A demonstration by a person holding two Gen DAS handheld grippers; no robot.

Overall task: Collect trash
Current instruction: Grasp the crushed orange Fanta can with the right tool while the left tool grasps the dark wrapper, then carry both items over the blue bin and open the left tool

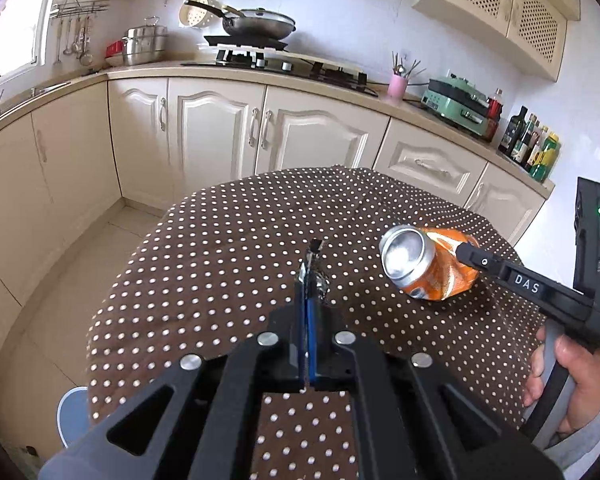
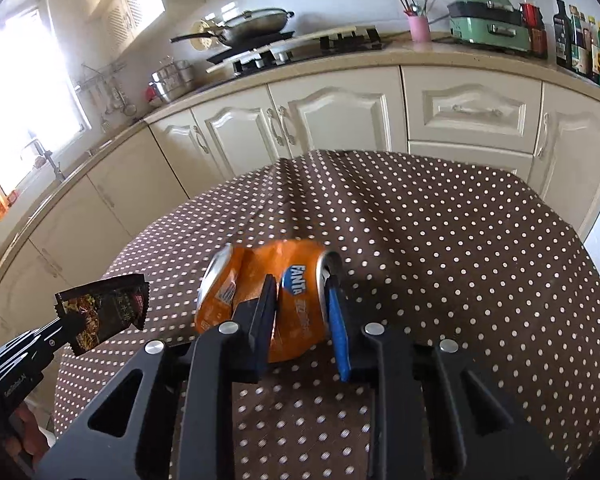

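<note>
Kitchen scene, brown polka-dot tabletop (image 2: 440, 240) near cream cabinets (image 1: 220, 128). Right of centre on the cloth, crushed orange soda can (image 2: 296, 300) lying on its side, grasped across the middle by the right gripper (image 2: 300, 304), jaws pressed into dented metal. At left, above the near edge, dark snack wrapper (image 2: 104, 312) pinched in the clenched left gripper (image 1: 314, 268).

Tabletop (image 2: 440, 240): brown cloth, white polka dots. Crushed can (image 2: 260, 300): orange body, blue-and-white logo, silver ends. Wrapper (image 2: 108, 312): black with red-brown print. Right tool (image 2: 300, 320): black, one blue pad. Cabinets (image 2: 340, 116): cream
</note>
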